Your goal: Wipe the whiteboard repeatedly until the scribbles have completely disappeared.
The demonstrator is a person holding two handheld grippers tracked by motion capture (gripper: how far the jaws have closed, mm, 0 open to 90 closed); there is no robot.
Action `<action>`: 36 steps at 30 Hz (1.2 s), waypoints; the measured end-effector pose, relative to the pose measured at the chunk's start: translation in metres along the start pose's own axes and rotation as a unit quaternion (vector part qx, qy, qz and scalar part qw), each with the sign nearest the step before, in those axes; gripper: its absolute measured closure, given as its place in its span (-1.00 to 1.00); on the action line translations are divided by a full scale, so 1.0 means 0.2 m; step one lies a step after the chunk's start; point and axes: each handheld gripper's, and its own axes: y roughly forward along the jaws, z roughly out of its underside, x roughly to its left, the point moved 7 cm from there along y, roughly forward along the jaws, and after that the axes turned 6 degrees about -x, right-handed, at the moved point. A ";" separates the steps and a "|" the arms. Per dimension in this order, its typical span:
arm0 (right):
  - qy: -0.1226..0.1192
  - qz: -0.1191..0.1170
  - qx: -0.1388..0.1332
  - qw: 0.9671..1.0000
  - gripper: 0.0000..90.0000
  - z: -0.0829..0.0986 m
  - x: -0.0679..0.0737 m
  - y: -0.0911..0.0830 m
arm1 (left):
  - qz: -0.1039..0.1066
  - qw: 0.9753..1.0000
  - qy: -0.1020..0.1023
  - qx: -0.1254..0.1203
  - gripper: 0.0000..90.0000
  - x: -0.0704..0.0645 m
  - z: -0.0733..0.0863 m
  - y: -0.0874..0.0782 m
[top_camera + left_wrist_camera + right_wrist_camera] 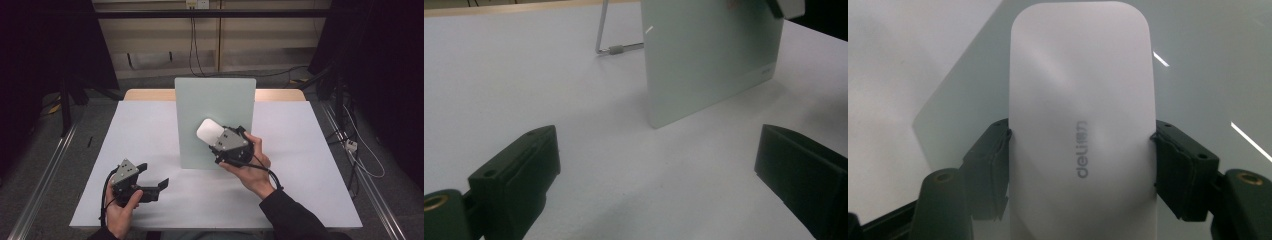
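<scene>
The white eraser (pixel 209 131) is a smooth, rounded-cornered oblong with "deli" printed in grey along its back (pixel 1082 150), clamped at both long sides near its lower half by the right gripper (pixel 216 138). In the high view it sits just past the middle of the surface, held against the face of the pale green board (pixel 215 107), its free end pointing toward about 10 o'clock. That board (pixel 709 55) stands nearly upright on a thin wire prop at the surface's 12 o'clock side.
</scene>
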 end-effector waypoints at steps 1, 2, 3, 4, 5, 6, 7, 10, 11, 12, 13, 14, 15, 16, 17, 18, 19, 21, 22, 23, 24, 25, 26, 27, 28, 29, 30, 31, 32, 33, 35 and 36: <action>0.003 0.012 -0.005 1.000 -0.30 -0.02 -0.04 -0.01 | 0.001 1.000 0.000 0.000 -0.90 0.00 0.00 0.00; 0.008 0.019 -0.009 1.000 -0.30 -0.03 -0.07 -0.02 | 0.001 1.000 -0.002 -0.001 -0.90 0.00 0.00 0.00; 0.009 0.023 -0.012 1.000 -0.30 -0.05 -0.09 -0.03 | 0.001 1.000 0.000 0.000 -0.90 0.00 0.00 0.00; 0.011 0.026 -0.014 1.000 -0.30 -0.06 -0.11 -0.03 | 0.003 1.000 0.000 0.001 -0.91 0.00 0.00 0.01; 0.012 0.026 -0.012 1.000 -0.30 -0.06 -0.11 -0.03 | 0.003 1.000 0.001 0.003 -0.90 0.00 0.00 0.01; 0.006 0.031 -0.010 0.999 -0.30 -0.06 -0.10 -0.03 | 0.003 1.000 0.002 0.004 -0.90 0.00 0.00 0.01; -0.001 0.030 -0.008 1.000 -0.30 -0.05 -0.09 -0.02 | 0.003 1.000 0.001 0.003 -0.90 0.00 0.00 0.01; -0.003 0.014 -0.002 1.000 -0.30 -0.02 -0.01 0.00 | 0.003 1.000 0.002 0.002 -0.90 -0.01 0.00 0.01; 0.001 0.003 -0.001 1.000 -0.30 0.00 0.02 0.01 | 0.002 1.000 0.001 0.002 -0.90 -0.01 0.00 0.01; 0.004 -0.004 0.002 1.000 -0.30 0.02 0.05 0.02 | 0.002 1.000 0.003 0.002 -0.90 -0.01 0.00 0.01; -0.003 -0.008 0.007 1.000 -0.30 0.03 0.08 0.03 | 0.002 1.000 0.003 0.003 -0.90 -0.01 0.00 0.01; -0.004 -0.014 0.010 1.000 -0.30 0.05 0.11 0.04 | 0.003 1.000 0.004 0.003 -0.90 -0.01 0.00 0.01; -0.002 -0.023 0.013 1.000 -0.30 0.07 0.14 0.05 | 0.002 1.000 0.003 0.003 -0.90 -0.01 0.00 0.01; -0.008 -0.028 0.017 0.999 -0.30 0.08 0.17 0.06 | 0.004 1.000 0.003 0.004 -0.91 -0.01 0.00 0.01; -0.012 -0.034 0.023 0.999 -0.30 0.10 0.19 0.06 | 0.004 1.000 0.003 0.004 -0.90 -0.01 0.00 0.01; -0.015 -0.040 0.026 0.999 -0.30 0.11 0.21 0.07 | 0.004 1.000 0.003 0.004 -0.90 -0.01 0.00 0.01; -0.016 -0.046 0.030 0.998 -0.30 0.12 0.23 0.07 | 0.004 1.000 0.003 0.003 -0.90 -0.01 0.00 0.01; -0.024 -0.058 0.038 0.997 -0.30 0.14 0.26 0.08 | 0.005 1.000 0.001 0.003 -0.90 -0.01 0.00 0.01; -0.026 -0.063 0.041 0.997 -0.30 0.15 0.28 0.09 | 0.006 1.000 0.002 0.003 -0.90 -0.01 0.00 0.01; -0.029 -0.066 0.042 0.997 -0.30 0.15 0.29 0.09 | 0.006 1.000 0.004 0.004 -0.90 -0.01 0.00 0.01; -0.030 -0.072 0.047 0.996 -0.30 0.16 0.30 0.09 | 0.006 1.000 0.003 0.004 -0.90 -0.01 0.00 0.02; -0.027 -0.076 0.047 0.996 -0.30 0.17 0.31 0.10 | 0.007 1.000 0.003 0.007 -0.91 -0.01 0.01 0.02; -0.028 -0.082 0.050 0.995 -0.30 0.18 0.33 0.10 | 0.007 1.000 0.003 0.007 -0.90 -0.01 0.01 0.02; -0.035 -0.088 0.053 0.994 -0.30 0.19 0.34 0.11 | 0.007 1.000 0.003 0.006 -0.90 -0.01 0.00 0.02; -0.037 -0.089 0.056 0.994 -0.30 0.19 0.36 0.11 | 0.007 1.000 0.004 0.005 -0.90 -0.01 0.00 0.02; -0.036 -0.091 0.057 0.994 -0.30 0.20 0.36 0.11 | 0.006 1.000 0.004 0.005 -0.90 -0.02 0.00 0.02; -0.033 -0.092 0.057 0.994 -0.30 0.20 0.36 0.11 | 0.006 1.000 0.004 0.005 -0.90 -0.01 0.00 0.02; -0.033 -0.090 0.055 0.994 -0.30 0.19 0.35 0.11 | 0.007 1.000 0.003 0.005 -0.90 -0.01 0.00 0.02; -0.038 -0.085 0.053 0.994 -0.30 0.19 0.34 0.10 | 0.009 1.000 0.002 0.006 -0.90 -0.02 0.00 0.02; -0.039 -0.076 0.048 0.995 -0.30 0.18 0.32 0.09 | 0.008 1.000 0.003 0.006 -0.90 -0.01 0.00 0.02; -0.028 -0.062 0.038 0.997 -0.30 0.15 0.26 0.07 | 0.007 1.000 0.004 0.005 -0.90 -0.01 0.00 0.01; -0.022 -0.052 0.034 0.998 -0.30 0.14 0.23 0.06 | 0.007 1.000 0.004 0.005 -0.91 -0.01 0.00 0.01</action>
